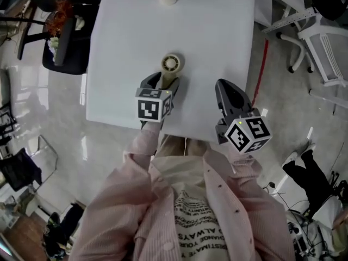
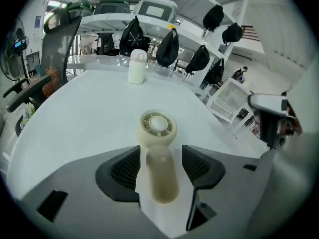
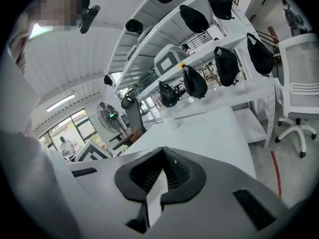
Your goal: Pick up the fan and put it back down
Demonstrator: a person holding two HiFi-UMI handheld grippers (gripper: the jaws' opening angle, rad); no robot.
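Cream fan (image 1: 171, 65) flat on white tabletop (image 1: 212, 42) | left gripper (image 2: 160, 156) jaws slightly apart, flanking handle, seemingly unclamped | right gripper (image 3: 162, 153) closed, empty, aside | step: likely grasp | next: squeeze handle, lift level

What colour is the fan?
The fan is cream, a pale yellowish off-white; it shows best in the left gripper view.

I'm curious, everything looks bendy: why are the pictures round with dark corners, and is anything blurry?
Left gripper view: a wide lens bows the white table and blackens the corners; the cream plastic handheld fan looks sharp. Right gripper view: white shelves curve too. Head view: the glossy floor shows glare.
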